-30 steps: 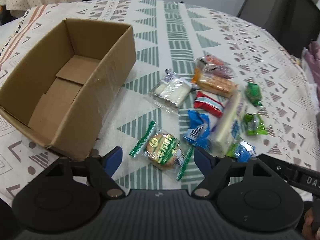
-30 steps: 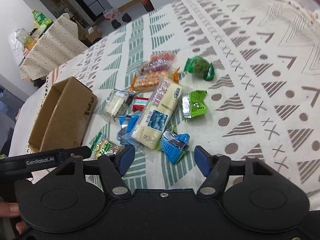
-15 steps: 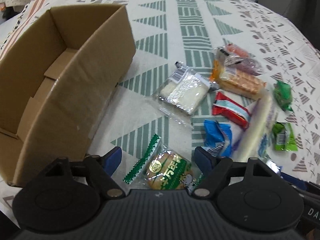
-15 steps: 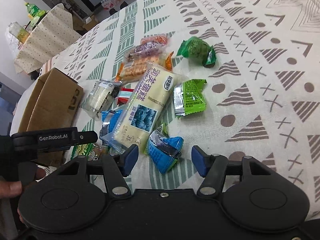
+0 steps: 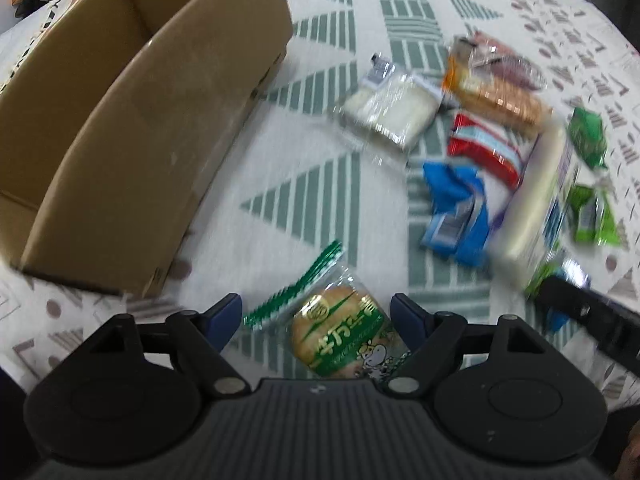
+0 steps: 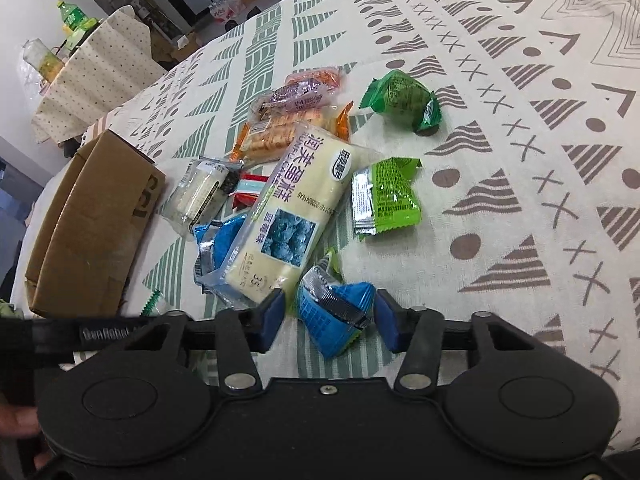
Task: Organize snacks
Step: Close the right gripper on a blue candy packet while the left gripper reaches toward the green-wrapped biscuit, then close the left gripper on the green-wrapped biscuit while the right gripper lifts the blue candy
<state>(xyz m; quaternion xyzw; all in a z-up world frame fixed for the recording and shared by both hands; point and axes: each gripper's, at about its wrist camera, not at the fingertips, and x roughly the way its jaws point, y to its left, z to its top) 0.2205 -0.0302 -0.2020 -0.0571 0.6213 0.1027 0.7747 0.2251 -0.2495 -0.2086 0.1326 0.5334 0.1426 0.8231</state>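
Note:
My left gripper (image 5: 318, 314) is open, its blue fingers on either side of a round biscuit in a clear green-printed wrapper (image 5: 344, 334) lying on the tablecloth. An open cardboard box (image 5: 132, 120) stands just to the left. My right gripper (image 6: 330, 312) is open around a small blue snack packet (image 6: 334, 314) on the cloth; whether the pads touch it I cannot tell. Beyond it lie a long white cake packet (image 6: 288, 208), two green packets (image 6: 384, 200) (image 6: 402, 98), a white wafer pack (image 6: 200, 196) and orange biscuits (image 6: 276, 136).
A patterned tablecloth (image 6: 520, 128) covers the round table, bare to the right of the snacks. The left gripper's black body (image 6: 80, 334) crosses the lower left of the right wrist view, the box (image 6: 92, 232) behind it. A second table with bottles (image 6: 76, 24) stands far off.
Both grippers have come down and forward. The biscuit now sits between the left fingers. The right fingers have narrowed and now bracket the blue packet.

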